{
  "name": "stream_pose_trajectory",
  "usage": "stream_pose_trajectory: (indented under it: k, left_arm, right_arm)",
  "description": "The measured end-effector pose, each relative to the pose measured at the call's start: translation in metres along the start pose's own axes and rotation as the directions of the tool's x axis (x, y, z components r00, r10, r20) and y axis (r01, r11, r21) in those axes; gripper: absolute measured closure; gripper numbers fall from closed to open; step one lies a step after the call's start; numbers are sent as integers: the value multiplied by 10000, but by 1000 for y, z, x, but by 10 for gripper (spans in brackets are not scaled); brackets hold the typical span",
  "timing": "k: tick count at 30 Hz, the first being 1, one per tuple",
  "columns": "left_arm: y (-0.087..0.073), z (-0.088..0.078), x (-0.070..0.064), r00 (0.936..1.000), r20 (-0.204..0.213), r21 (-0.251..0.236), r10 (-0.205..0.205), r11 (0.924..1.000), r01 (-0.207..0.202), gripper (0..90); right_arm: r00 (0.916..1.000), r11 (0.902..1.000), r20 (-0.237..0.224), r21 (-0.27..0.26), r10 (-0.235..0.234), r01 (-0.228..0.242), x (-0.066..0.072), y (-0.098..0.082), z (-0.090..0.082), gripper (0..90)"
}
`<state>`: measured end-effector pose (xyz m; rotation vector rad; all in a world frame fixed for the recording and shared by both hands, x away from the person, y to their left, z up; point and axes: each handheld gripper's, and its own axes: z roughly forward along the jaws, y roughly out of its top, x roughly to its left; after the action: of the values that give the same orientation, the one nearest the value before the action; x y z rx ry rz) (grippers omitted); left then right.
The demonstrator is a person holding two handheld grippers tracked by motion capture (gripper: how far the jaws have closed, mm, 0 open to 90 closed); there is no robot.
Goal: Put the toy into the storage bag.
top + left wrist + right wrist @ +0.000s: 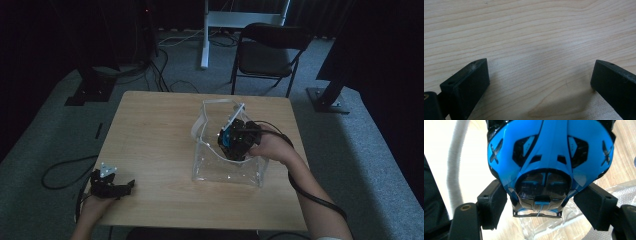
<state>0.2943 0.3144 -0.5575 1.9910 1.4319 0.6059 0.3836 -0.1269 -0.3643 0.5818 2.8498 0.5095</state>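
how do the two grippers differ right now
The right gripper is shut on a blue and black toy; the left gripper stands open with bare table between its jaws. In the high view the right gripper is up at the mouth of the clear plastic bag, while the left gripper sits low at the table's near left corner. Both are black and hand-held.

A light wooden table [150, 130] with visible grain carries a clear plastic bag [227, 167] with white handles, standing open just below the right gripper [235, 140]. The left gripper [112, 186] rests on the tabletop, well apart from the bag.
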Motion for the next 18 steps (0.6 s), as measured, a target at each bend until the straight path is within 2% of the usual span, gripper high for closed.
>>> stream_pose_trajectory:
  k: [5,9,11,18]
  left_arm:
    - [0,0,0,10000,0,9,1,10000,-1,24]
    - [0,0,0,10000,-1,10,2,10000,-2,24]
    - [0,0,0,10000,0,9,2,10000,-2,24]
    - [0,0,0,10000,0,11,4,10000,-4,24]
  right_arm:
    - [9999,9989,-15,447,-168,168,-1,5,6,262]
    - [9999,9975,47,699,-116,113,-3,8,10,263]
    - [9994,9941,142,1048,-305,289,-3,10,13,263]
    - [9978,9858,205,1574,-626,586,-3,15,19,263]
